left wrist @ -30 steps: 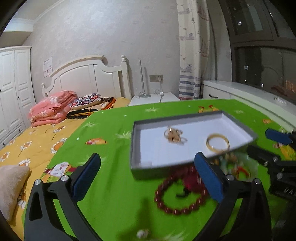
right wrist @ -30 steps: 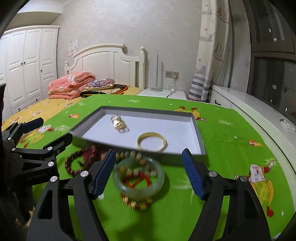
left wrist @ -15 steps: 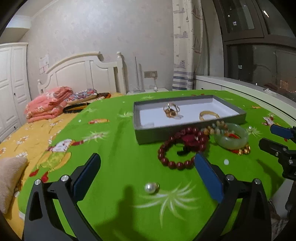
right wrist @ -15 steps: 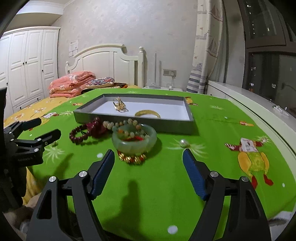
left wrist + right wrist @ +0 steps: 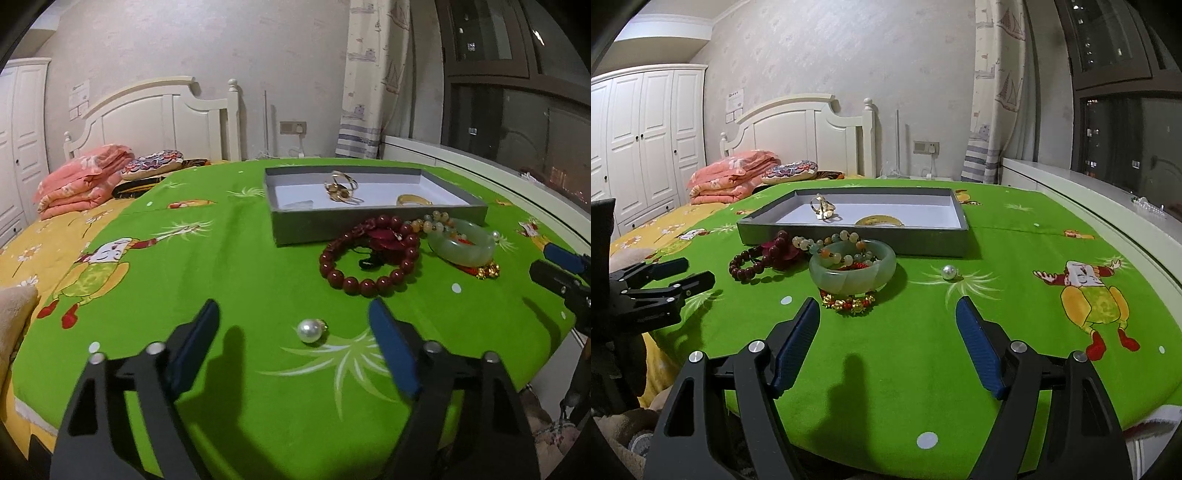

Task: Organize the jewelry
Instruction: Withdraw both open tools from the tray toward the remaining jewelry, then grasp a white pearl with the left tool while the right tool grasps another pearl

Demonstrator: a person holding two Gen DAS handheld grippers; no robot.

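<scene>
A green cartoon-print cloth (image 5: 1015, 302) covers the tabletop, and on its far half sits the grey tray (image 5: 923, 242), already holding a cluster of gold rings (image 5: 822, 209) and a gold bangle (image 5: 879, 220). Just in front of the tray's near wall lies the jewelry not yet sorted: a dark red bead bracelet (image 5: 369, 258), a pale green jade bangle (image 5: 852, 271) with a string of pale mixed beads (image 5: 831, 240) draped into it, and a small gold-and-red chain (image 5: 847, 303) poking out beneath it.

Smallest is a loose pearl (image 5: 309, 331), alone on the cloth, straight ahead of the left tongs (image 5: 293, 343) and nearly between their tips. A second pearl (image 5: 948, 272) lies near the tray's right end.

Both the left tongs and the right tongs (image 5: 888, 345) are spread wide and hold nothing.

The pearl looks like the step in hand. It will likely roll (round and smooth on cloth), so the left tongs should come down level, bracket it evenly, and close slowly on its widest part, then carry it low over the tray wall before releasing.
</scene>
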